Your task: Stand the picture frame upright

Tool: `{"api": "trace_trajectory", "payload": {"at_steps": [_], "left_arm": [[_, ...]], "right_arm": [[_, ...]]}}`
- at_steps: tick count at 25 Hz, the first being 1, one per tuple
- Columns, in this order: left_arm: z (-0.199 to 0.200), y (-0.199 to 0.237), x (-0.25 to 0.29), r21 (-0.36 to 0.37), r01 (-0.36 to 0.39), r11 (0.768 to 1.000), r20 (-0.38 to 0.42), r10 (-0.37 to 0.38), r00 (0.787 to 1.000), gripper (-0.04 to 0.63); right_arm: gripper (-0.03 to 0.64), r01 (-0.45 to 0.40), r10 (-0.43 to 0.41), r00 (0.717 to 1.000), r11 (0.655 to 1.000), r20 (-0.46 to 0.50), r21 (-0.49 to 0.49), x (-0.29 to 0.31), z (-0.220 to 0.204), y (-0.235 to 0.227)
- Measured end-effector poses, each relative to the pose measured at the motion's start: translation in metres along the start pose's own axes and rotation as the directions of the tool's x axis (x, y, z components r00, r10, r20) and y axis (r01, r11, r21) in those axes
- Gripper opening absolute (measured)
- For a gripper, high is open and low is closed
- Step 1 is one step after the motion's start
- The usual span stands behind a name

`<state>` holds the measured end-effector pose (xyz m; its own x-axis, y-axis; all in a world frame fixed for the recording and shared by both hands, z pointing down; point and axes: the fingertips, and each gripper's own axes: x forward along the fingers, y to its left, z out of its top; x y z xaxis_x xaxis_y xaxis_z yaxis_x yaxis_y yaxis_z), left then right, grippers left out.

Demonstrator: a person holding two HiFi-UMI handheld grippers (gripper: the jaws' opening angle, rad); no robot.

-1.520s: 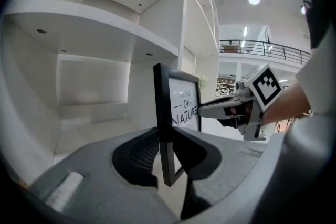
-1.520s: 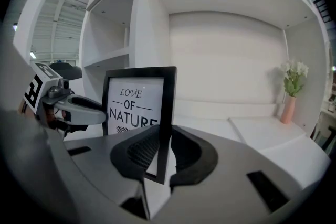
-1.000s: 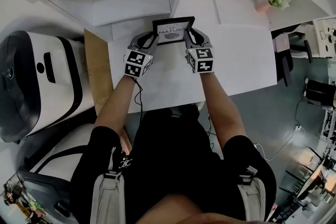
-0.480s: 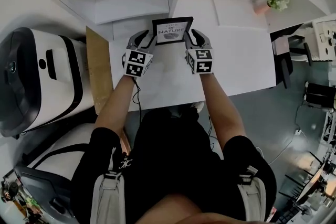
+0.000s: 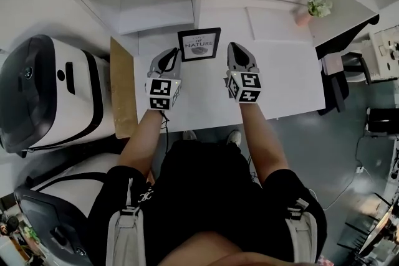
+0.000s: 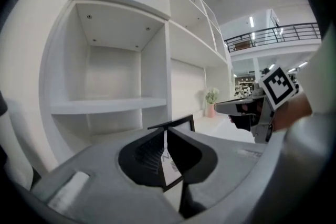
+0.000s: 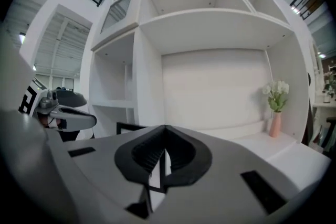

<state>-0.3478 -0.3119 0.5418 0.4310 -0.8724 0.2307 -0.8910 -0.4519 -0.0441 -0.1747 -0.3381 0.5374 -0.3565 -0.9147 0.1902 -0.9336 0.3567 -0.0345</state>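
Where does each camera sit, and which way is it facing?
Head view: on the person's head, looking steeply down at the table and frame; shows forearms, torso, left gripper, right gripper.
Left gripper view: on the left gripper, facing the shelves over its own just-closed, empty jaws; the right gripper shows at right.
Right gripper view: on the right gripper, facing the shelves and vase over its own just-closed, empty jaws; the left gripper shows at left.
Shared: both gripper views catch the frame's edge and the shelves.
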Motion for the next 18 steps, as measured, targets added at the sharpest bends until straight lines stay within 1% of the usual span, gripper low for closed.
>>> {"api": "trace_trajectory", "payload": {"at_steps": [4,8,10,14,18], "left_arm": [[0.035,-0.017,-0.025,-0.052,-0.068,0.996,0.039,0.070,0.997,0.021],[0.059,-0.030,-0.044,-0.086,-0.141,0.986,0.036,0.145,0.989,0.020],[0.068,-0.040,-0.054,-0.096,-0.168,0.981,0.027,0.172,0.985,0.020],[0.084,-0.064,-0.076,-0.103,-0.199,0.975,0.023,0.202,0.979,0.018],[0.098,-0.090,-0.086,-0.070,-0.216,0.974,0.041,0.219,0.975,0.017]], "right_arm": [[0.000,-0.013,0.011,0.998,1.000,0.069,0.022,-0.039,0.038,-0.008],[-0.002,-0.005,0.009,0.992,0.999,0.129,-0.036,-0.075,0.074,-0.027],[-0.002,-0.010,0.014,0.989,1.000,0.149,-0.027,-0.094,0.087,-0.039],[-0.002,-0.032,0.029,0.986,0.999,0.164,0.015,-0.129,0.097,-0.058],[-0.002,-0.047,0.044,0.985,0.999,0.167,0.013,-0.152,0.094,-0.069]]}}
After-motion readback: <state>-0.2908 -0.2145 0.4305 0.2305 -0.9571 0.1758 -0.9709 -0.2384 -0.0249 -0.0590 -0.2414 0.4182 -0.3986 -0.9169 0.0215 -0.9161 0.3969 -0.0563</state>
